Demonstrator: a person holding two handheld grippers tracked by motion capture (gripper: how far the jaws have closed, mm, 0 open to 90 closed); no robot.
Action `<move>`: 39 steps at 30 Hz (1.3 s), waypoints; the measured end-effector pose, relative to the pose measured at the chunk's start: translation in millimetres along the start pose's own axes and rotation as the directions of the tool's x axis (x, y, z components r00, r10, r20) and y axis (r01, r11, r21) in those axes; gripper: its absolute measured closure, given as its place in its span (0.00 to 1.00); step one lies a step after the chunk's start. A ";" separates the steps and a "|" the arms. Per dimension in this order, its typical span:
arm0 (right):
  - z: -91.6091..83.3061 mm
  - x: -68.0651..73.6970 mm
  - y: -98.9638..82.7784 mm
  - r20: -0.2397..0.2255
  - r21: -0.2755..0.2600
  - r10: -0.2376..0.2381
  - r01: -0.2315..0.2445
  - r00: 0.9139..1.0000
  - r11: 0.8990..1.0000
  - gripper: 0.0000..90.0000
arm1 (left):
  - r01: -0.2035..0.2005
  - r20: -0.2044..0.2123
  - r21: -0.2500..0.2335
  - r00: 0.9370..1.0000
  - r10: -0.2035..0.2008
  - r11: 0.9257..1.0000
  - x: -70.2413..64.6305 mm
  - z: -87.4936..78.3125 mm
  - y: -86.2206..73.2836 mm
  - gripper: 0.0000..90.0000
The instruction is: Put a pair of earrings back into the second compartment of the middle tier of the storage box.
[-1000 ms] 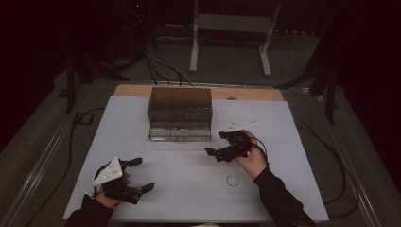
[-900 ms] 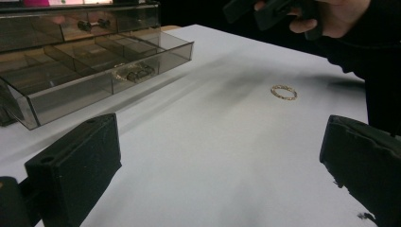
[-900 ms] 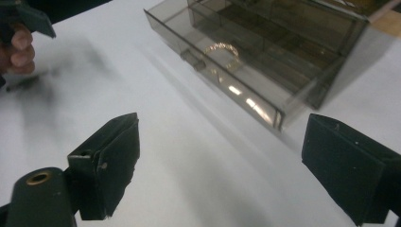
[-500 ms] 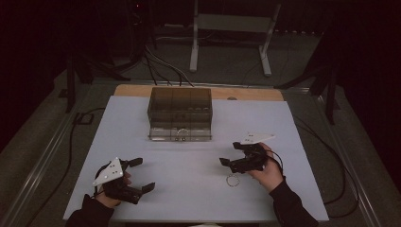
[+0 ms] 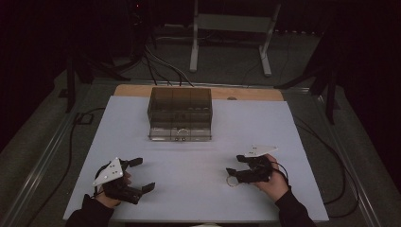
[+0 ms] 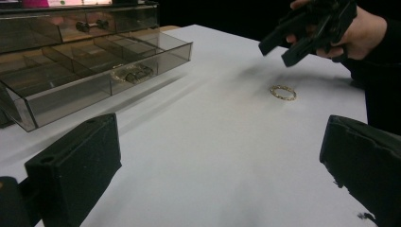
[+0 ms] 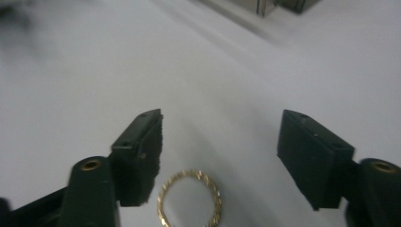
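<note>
The gold bracelet [image 7: 189,199] lies flat on the white table [image 5: 198,156], well in front of the smoky drawer box [image 5: 180,113]. The right gripper [image 7: 220,142], jaws apart and just now closing, hovers over it with nothing pinched; it should drop lower and straddle the rim. The left gripper [image 5: 137,174] rests wide open, far left of the bracelet.

Bare table [image 5: 189,161] lies between the two hands, open to pass. The drawer box [image 5: 179,113] with its pulled-out drawer [image 6: 94,71] blocks the far middle; the ring [image 5: 231,180] probably lies flat.

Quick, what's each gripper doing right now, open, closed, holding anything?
Left gripper: open, holding nothing.
Right gripper: open, jaws just been closing, over the gold bracelet lying on the table, not gripping it.
</note>
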State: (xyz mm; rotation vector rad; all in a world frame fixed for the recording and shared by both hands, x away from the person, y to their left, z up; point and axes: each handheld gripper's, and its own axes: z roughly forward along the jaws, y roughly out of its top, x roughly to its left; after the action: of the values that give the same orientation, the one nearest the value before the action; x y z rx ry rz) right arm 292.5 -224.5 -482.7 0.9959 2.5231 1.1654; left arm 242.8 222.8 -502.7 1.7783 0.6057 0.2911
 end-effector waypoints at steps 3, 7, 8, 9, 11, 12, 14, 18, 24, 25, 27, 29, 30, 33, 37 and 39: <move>0.9 0.3 -4.6 -0.003 0.021 0.002 -0.002 1.000 1.000 0.42 | -0.003 0.000 0.002 1.000 0.003 1.000 0.1 -0.2 0.0 0.00; 4.3 3.2 -15.1 0.005 0.075 -0.031 0.031 1.000 0.997 0.58 | 0.002 0.000 0.001 1.000 -0.002 1.000 0.5 -0.1 -0.1 0.00; 5.3 3.5 -16.1 0.001 0.084 -0.040 0.040 0.999 0.996 0.60 | 0.000 0.002 0.003 1.000 0.000 1.000 0.5 0.2 -0.1 0.00; 6.3 4.1 -16.9 0.001 0.091 -0.047 0.047 0.999 0.995 0.63 | -0.001 0.002 0.002 1.000 0.001 1.000 0.5 0.3 0.0 0.00; 9.1 4.5 -18.1 -0.007 0.104 -0.054 0.055 0.998 0.993 0.67 | 0.002 0.001 0.000 1.000 -0.002 1.000 0.6 0.0 0.1 0.00; 10.7 4.4 -18.5 -0.008 0.115 -0.053 0.053 0.999 0.992 0.70 | 0.003 0.001 0.000 1.000 -0.003 1.000 0.6 -0.1 0.0 0.00; 13.5 4.3 -19.4 -0.010 0.133 -0.064 0.064 0.998 0.989 0.72 | 0.004 0.004 0.003 1.000 -0.004 1.000 0.9 0.0 -0.2 0.00; 17.5 6.1 -20.7 0.017 0.163 -0.102 0.098 0.995 0.982 0.78 | 0.005 0.002 -0.001 1.000 -0.005 1.000 1.1 -0.2 -0.1 0.00; 18.9 8.4 -21.1 0.006 0.173 -0.134 0.131 0.991 0.976 0.88 | 0.002 0.002 0.002 1.000 -0.002 1.000 0.5 0.1 -0.1 0.00; 18.8 8.2 -21.1 0.001 0.174 -0.134 0.132 0.991 0.976 0.90 | 0.000 0.004 0.005 1.000 0.000 1.000 0.4 0.3 -0.1 0.00; 18.9 7.5 -20.8 0.002 0.177 -0.129 0.126 0.992 0.976 0.93 | -0.003 0.003 0.005 1.000 0.003 1.000 0.3 0.7 0.3 0.00; 19.0 6.7 -20.5 0.003 0.179 -0.126 0.123 0.992 0.976 0.95 | 0.000 0.004 0.003 1.000 0.000 1.000 0.3 0.8 0.2 0.00; 19.1 6.1 -20.3 0.003 0.179 -0.125 0.122 0.992 0.976 0.96 | -0.002 0.003 0.006 1.000 0.002 1.000 0.3 0.7 0.0 0.00; 19.0 5.9 -20.3 0.004 0.177 -0.121 0.118 0.993 0.977 0.96 | -0.004 0.002 0.007 1.000 0.004 1.000 0.5 0.6 0.1 0.00; 18.4 5.2 -18.8 0.005 0.181 -0.110 0.107 0.994 0.978 0.97 | -0.005 0.004 0.011 1.000 0.005 1.000 0.1 0.8 -0.1 0.00; 17.5 4.6 -18.4 0.003 0.175 -0.101 0.099 0.995 0.980 0.97 | -0.005 0.004 0.008 1.000 0.005 1.000 0.2 0.8 0.0 0.00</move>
State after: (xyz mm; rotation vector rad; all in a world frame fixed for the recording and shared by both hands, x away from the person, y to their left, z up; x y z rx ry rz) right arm 287.3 -219.5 -507.4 0.8985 2.6684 0.9205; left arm 243.4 222.2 -503.0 1.7878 0.6011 0.2889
